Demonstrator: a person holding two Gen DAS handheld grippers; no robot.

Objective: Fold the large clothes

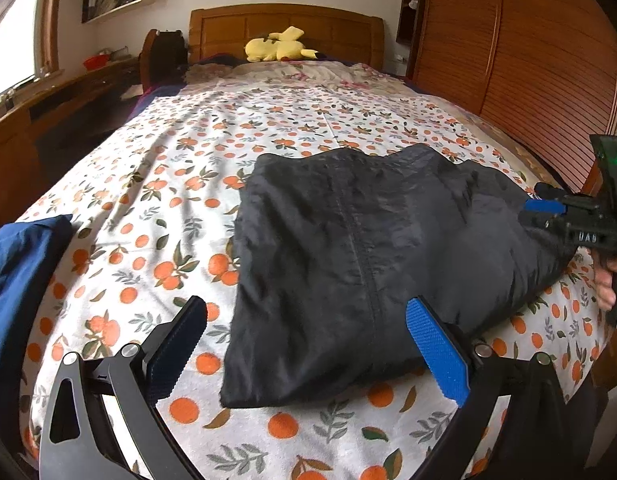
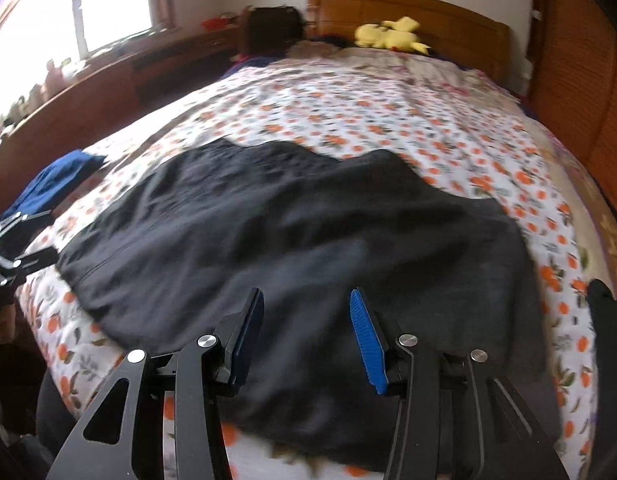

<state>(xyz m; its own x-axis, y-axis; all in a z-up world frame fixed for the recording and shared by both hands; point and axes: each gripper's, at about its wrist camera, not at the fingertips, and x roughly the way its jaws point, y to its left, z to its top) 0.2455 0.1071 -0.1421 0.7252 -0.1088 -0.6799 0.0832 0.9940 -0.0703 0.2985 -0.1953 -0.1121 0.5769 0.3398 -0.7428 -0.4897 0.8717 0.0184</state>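
Note:
A large black garment [image 1: 364,264] lies folded on the orange-print bedsheet [image 1: 156,184]; it also fills the middle of the right wrist view [image 2: 292,240]. My left gripper [image 1: 308,344] is open and empty, hovering over the garment's near left corner. My right gripper [image 2: 306,332] is open and empty, just above the garment's near edge. The right gripper also shows in the left wrist view [image 1: 548,206] at the garment's right side. The left gripper shows at the left edge of the right wrist view [image 2: 12,248].
A blue cloth [image 1: 16,264] lies at the bed's left edge, also in the right wrist view [image 2: 60,180]. A yellow plush toy [image 1: 278,46] sits by the wooden headboard [image 1: 284,20]. A wooden wardrobe [image 1: 528,60] stands on the right, a wooden desk [image 1: 48,104] on the left.

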